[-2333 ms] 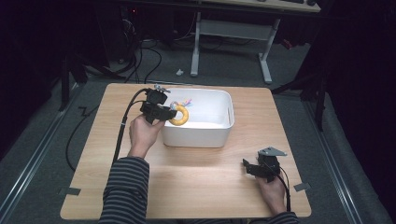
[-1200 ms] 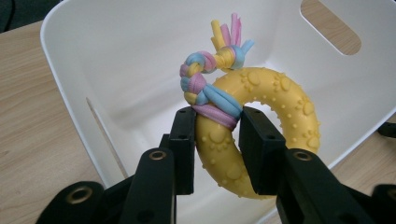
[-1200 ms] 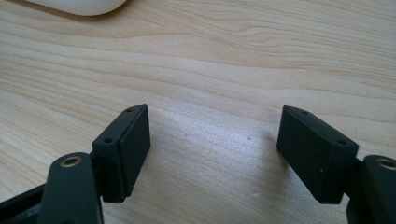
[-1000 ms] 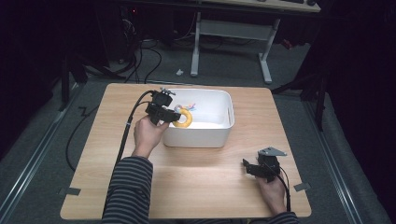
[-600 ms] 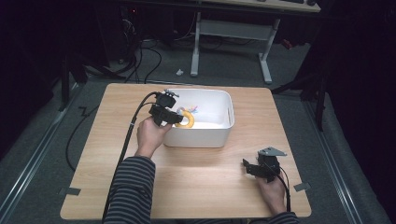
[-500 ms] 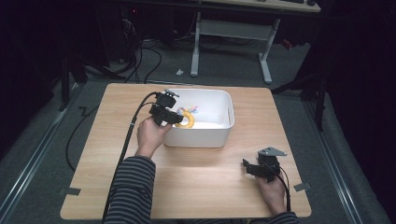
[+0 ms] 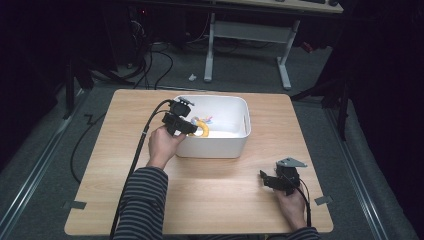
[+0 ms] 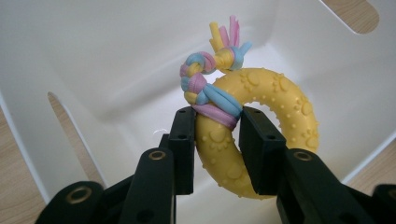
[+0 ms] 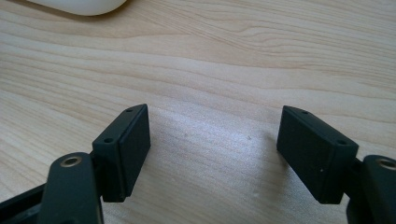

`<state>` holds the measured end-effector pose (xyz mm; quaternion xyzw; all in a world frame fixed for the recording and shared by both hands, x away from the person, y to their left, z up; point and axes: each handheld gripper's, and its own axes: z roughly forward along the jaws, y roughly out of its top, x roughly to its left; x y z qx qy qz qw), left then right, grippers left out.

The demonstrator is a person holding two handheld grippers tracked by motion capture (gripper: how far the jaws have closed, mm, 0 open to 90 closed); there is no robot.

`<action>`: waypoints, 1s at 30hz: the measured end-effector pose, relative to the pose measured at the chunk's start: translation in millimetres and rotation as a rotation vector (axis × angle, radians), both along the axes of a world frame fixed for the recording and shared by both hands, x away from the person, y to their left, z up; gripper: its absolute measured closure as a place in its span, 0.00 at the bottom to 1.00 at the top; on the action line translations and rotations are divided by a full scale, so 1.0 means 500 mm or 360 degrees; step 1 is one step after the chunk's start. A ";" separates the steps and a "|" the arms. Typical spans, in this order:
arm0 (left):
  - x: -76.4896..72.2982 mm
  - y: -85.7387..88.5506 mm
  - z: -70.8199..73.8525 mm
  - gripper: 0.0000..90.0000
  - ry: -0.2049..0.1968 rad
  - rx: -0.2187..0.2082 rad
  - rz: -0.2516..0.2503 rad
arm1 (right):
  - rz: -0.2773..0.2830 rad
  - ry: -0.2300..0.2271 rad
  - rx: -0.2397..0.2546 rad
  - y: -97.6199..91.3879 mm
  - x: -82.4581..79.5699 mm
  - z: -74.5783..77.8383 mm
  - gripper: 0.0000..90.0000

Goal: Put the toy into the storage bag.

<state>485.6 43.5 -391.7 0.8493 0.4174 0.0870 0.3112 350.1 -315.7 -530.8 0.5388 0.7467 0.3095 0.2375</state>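
Observation:
A yellow knobbly ring toy (image 8: 261, 135) with a pink, blue and yellow braided rope (image 8: 205, 77) tied round it hangs inside the white bin (image 7: 235, 142). My left gripper (image 8: 217, 149) is shut on the ring, its jaws pinching the ring just below the rope wrap. From the high view the left gripper (image 7: 192, 126) and the ring toy (image 7: 202, 129) sit over the bin's left end. My right gripper (image 9: 212, 144) stands open just above bare wood, nothing between its jaws; in the high view the right gripper (image 7: 274, 182) rests near the table's front right.
The wooden table (image 7: 125, 165) has the bin at its back centre. The bin's walls have handle cut-outs (image 8: 65, 126). A rounded bin corner (image 9: 79, 5) shows at the top of the right gripper view. A desk frame (image 7: 250, 45) and cables lie on the floor beyond.
My left gripper has carried the ring toy rightward from the bin's left rim to over its inside. The right gripper has stayed still.

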 end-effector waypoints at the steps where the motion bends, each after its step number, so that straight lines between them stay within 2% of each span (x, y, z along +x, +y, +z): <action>1: -0.001 0.000 0.001 0.74 -0.0003 -0.0013 0.0004 | -0.0002 0.0001 0.0002 0.000 0.000 0.000 0.29; 9: -0.001 -0.004 0.002 0.74 -0.0011 -0.0002 0.0003 | 0.0001 0.0000 0.0000 0.000 0.000 0.000 0.29; 13: 0.000 -0.003 0.004 0.61 -0.0001 -0.0047 0.0003 | 0.0001 0.0000 0.0000 0.000 0.000 0.000 0.29; 16: -0.009 0.001 0.017 0.57 -0.0047 -0.0085 0.0007 | 0.0002 0.0000 -0.0001 0.000 0.000 0.000 0.28; 19: -0.015 0.004 0.026 0.53 -0.0083 -0.0090 0.0013 | 0.0001 0.0001 0.0001 0.000 0.000 0.000 0.28; 20: -0.021 0.010 0.034 0.52 -0.0119 -0.0098 0.0024 | 0.0005 0.0000 -0.0002 0.000 0.000 0.000 0.28; 24: -0.030 0.021 0.046 0.49 -0.0160 -0.0107 0.0032 | 0.0003 0.0001 0.0000 0.001 0.000 0.000 0.28; 30: -0.068 0.052 0.071 0.48 -0.0268 -0.0131 0.0040 | 0.0003 0.0001 0.0000 0.001 0.000 0.000 0.28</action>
